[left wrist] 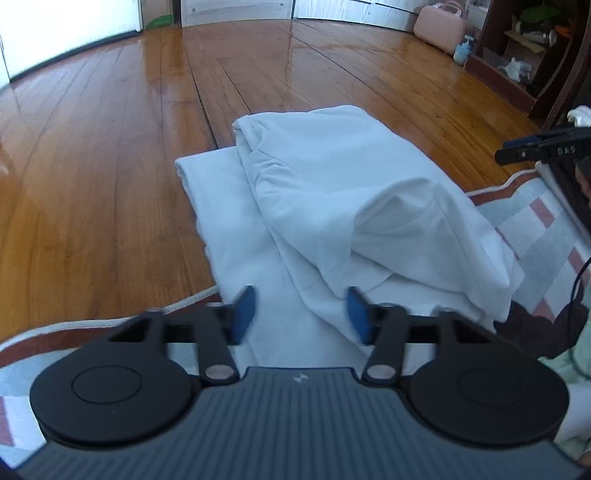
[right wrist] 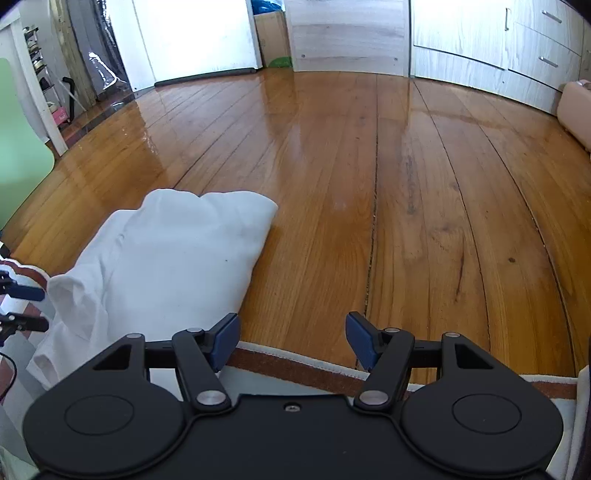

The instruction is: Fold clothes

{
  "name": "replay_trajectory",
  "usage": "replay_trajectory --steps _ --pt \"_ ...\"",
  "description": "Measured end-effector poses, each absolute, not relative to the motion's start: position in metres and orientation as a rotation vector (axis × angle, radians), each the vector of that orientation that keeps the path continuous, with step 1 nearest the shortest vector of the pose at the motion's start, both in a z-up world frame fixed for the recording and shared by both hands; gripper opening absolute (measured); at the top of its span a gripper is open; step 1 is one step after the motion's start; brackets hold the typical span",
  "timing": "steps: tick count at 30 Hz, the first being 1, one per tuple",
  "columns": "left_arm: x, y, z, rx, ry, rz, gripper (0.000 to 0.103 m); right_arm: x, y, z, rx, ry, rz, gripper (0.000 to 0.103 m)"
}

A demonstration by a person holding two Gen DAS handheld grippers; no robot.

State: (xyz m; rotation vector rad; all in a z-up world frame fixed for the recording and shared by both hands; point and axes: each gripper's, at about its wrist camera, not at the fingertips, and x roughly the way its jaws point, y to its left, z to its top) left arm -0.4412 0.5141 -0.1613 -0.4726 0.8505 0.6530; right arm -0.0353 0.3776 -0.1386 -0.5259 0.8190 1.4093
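The white garment (left wrist: 332, 206) lies in a loose, partly folded heap, half on the wooden floor (left wrist: 110, 166) and half on the checked rug (left wrist: 535, 229). No container near it holds anything I can read. Far behind the garment a pink case (left wrist: 439, 26) stands by the wall. The left gripper (left wrist: 301, 314) hangs over the garment's near edge, jaws apart, pinching nothing. The right gripper (right wrist: 291, 341) is beside the garment, over the rug's border, jaws spread and empty.
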Motion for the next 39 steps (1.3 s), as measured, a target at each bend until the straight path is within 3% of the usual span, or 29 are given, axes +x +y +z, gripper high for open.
replay_trajectory --steps 1,2,5,12,17,19,21,23,29,36,39 --pt "-0.440 0.514 -0.161 -0.465 0.854 0.646 0.017 -0.034 0.379 -0.140 -0.521 0.826 1.403 0.068" --pt "-0.439 0.514 -0.162 -0.456 0.857 0.641 0.011 -0.032 0.380 -0.141 -0.517 0.832 1.396 0.068" --pt "-0.440 0.514 -0.161 -0.447 0.856 0.674 0.002 -0.030 0.381 -0.145 -0.517 0.839 1.380 0.068" --pt "-0.476 0.524 -0.142 -0.519 0.706 0.824 0.000 -0.035 0.379 -0.151 -0.533 0.830 1.383 0.068" --pt "-0.578 0.550 -0.126 -0.744 0.484 1.330 0.000 -0.040 0.376 -0.154 -0.529 0.847 1.381 0.068" --pt "-0.628 0.552 -0.122 -0.834 0.429 1.636 0.005 -0.042 0.373 -0.155 -0.524 0.853 1.385 0.068" --pt "-0.657 0.549 -0.124 -0.877 0.465 1.827 0.021 -0.045 0.371 -0.154 -0.520 0.858 1.392 0.068" --pt "-0.667 0.543 -0.131 -0.942 0.481 1.812 0.061 -0.048 0.367 -0.152 -0.507 0.869 1.409 0.068" --pt "-0.617 0.530 -0.156 -1.165 0.434 1.292 0.065 -0.079 0.351 -0.134 -0.405 0.939 1.702 0.068" --pt "-0.483 0.514 -0.155 -1.064 0.543 0.834 0.065 -0.133 0.354 -0.155 -0.493 0.978 1.821 0.067" --pt "-0.437 0.509 -0.168 -1.016 0.647 0.768 0.073 -0.143 0.359 -0.167 -0.543 0.913 1.762 0.068"
